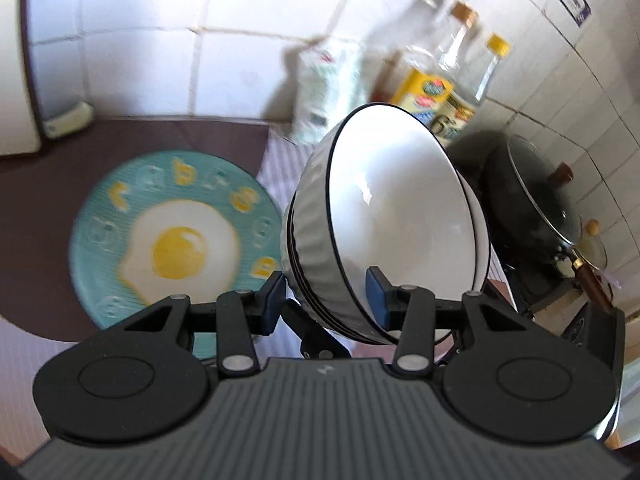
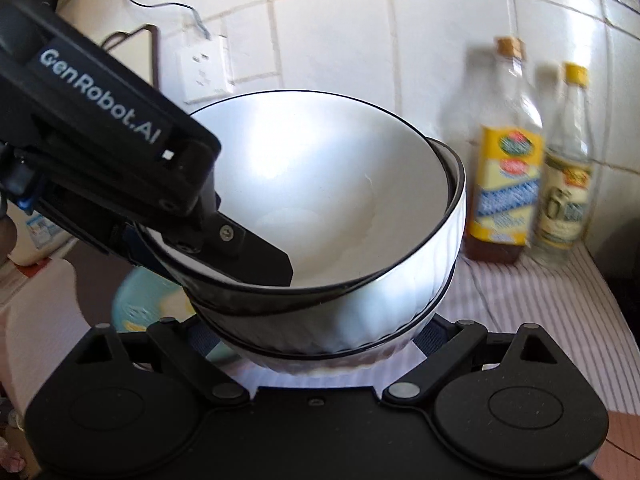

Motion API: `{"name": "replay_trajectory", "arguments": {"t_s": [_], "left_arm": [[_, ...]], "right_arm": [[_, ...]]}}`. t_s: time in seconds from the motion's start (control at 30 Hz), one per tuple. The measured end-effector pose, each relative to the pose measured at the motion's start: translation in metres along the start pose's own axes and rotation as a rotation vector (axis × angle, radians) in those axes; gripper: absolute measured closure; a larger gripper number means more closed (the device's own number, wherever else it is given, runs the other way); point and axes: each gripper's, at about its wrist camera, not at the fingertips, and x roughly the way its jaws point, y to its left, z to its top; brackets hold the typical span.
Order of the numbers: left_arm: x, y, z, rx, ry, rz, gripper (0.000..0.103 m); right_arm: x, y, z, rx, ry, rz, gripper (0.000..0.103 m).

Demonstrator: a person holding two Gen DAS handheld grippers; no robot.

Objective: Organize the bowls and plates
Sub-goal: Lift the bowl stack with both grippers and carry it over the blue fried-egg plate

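A stack of white bowls [image 1: 392, 208] with black rims and ribbed sides hangs tilted above the counter. My left gripper [image 1: 326, 298] is shut on the stack's near rim, one blue pad inside the top bowl and one outside. In the right wrist view the same bowl stack [image 2: 320, 184] fills the middle, and the left gripper [image 2: 192, 252] clamps its left rim. My right gripper [image 2: 316, 336] holds the lower part of the stack between its fingers; the pads are mostly hidden by the bowls. A teal plate [image 1: 176, 232] with a fried-egg picture lies flat to the left.
Glass bottles [image 2: 508, 168] stand against the tiled wall on a striped cloth [image 2: 540, 308]. A dark wok with a glass lid [image 1: 532, 200] sits to the right. A white packet [image 1: 328, 84] leans behind the bowls. The plate rests on a brown mat [image 1: 40, 208].
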Motion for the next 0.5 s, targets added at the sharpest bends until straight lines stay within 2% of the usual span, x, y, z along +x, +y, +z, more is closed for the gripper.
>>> {"name": "replay_trajectory", "arguments": {"t_s": [0.23,0.5], "left_arm": [[-0.032,0.045,0.008,-0.024,-0.036,0.058,0.061],[-0.027,0.088,0.011,-0.035,-0.020,0.094,0.061]], "right_arm": [[0.019,0.042,0.025,-0.026,-0.018,0.076,0.005],[0.055,0.074,0.029,-0.043,0.020,0.139,0.006]]}}
